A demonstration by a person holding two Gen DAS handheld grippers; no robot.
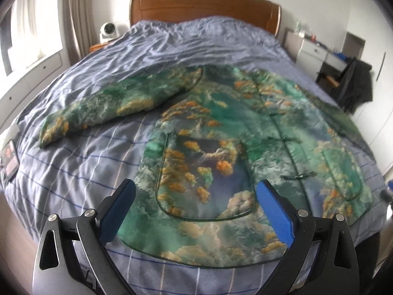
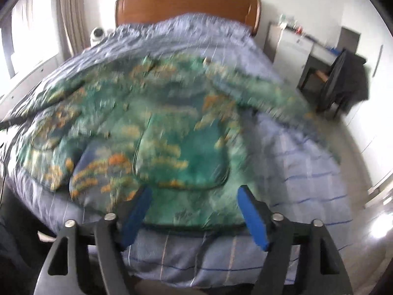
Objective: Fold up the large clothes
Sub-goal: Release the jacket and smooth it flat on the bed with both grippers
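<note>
A large green jacket with orange and cloud print (image 1: 221, 132) lies spread flat, front up, on the blue striped bed cover (image 1: 81, 172). Its left sleeve (image 1: 118, 100) stretches out to the left. My left gripper (image 1: 195, 189) is open and empty, above the jacket's lower left pocket near the hem. In the right wrist view the jacket (image 2: 172, 127) is blurred. My right gripper (image 2: 194, 196) is open and empty, just above the hem below the right pocket. The right sleeve (image 2: 277, 98) runs out to the right.
A wooden headboard (image 1: 203, 2) stands at the far end. A white fan (image 1: 109, 30) sits on the left nightstand. A white drawer unit (image 1: 312, 49) and a chair with dark clothes (image 1: 353, 83) stand at the right. A phone-like device (image 1: 9, 159) lies at the bed's left edge.
</note>
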